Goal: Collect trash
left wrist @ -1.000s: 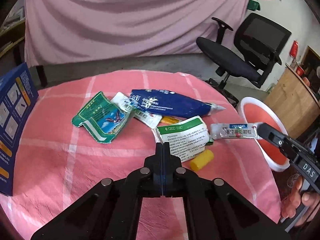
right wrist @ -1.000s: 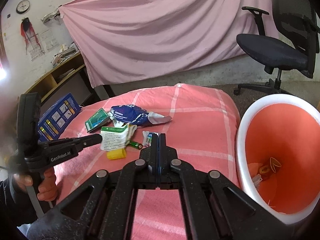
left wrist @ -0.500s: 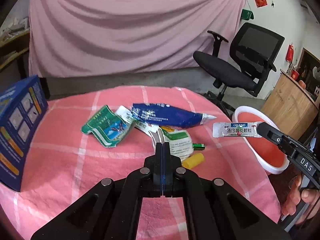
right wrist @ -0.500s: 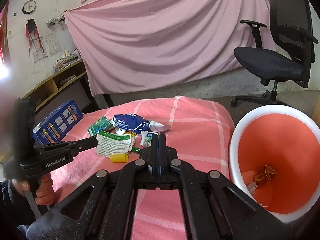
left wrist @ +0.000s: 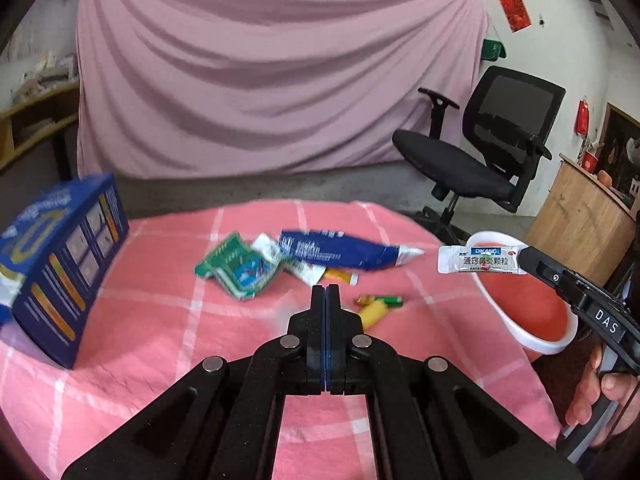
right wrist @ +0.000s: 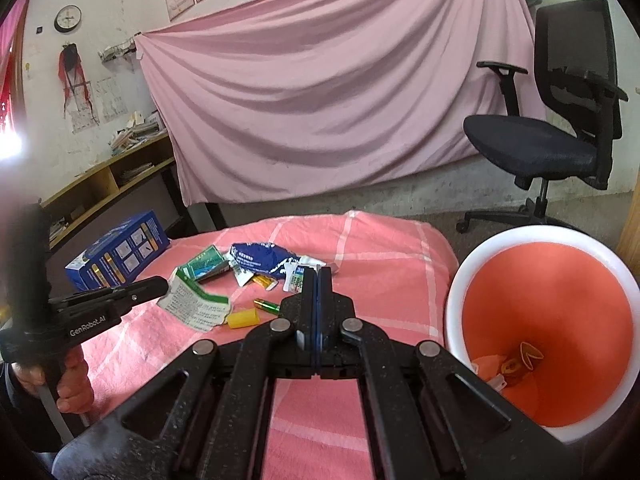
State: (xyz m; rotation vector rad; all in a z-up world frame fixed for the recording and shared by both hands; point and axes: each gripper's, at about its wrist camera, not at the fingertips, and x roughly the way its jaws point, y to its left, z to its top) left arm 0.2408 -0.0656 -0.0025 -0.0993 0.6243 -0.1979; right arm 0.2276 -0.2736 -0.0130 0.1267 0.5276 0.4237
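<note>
Both grippers are up over a table (left wrist: 168, 340) covered in a pink checked cloth, and each is carrying a piece of trash. The right gripper (left wrist: 522, 258) has its jaws clamped on the end of a white sachet (left wrist: 478, 260) with blue and red print, which hangs level in the air at the near rim of the bin (right wrist: 454, 304), a white-rimmed basket with an orange inside standing just beside the table on the right. A few scraps lie at the bottom of the bin. The left gripper (right wrist: 164, 282) has its jaws closed on a corner of a crumpled white-and-green leaflet (right wrist: 194, 306), which droops from the tips above the cloth. The rest of the trash lies in a loose cluster near the middle of the table: a green foil packet (left wrist: 236, 270), a long blue pouch (left wrist: 340, 252) with a silver end, a small white wrapper (left wrist: 306, 270) tucked between them, a green battery (right wrist: 267, 305) and a short yellow cap (right wrist: 242, 318) close together nearer the person. A blue box (left wrist: 60, 256) stands at the left edge of the table, well apart from the pile. A pink sheet (left wrist: 280, 80) hangs behind, and a black office chair (left wrist: 480, 152) stands on the floor to the right. A hand (right wrist: 74, 376) grips each handle.
</note>
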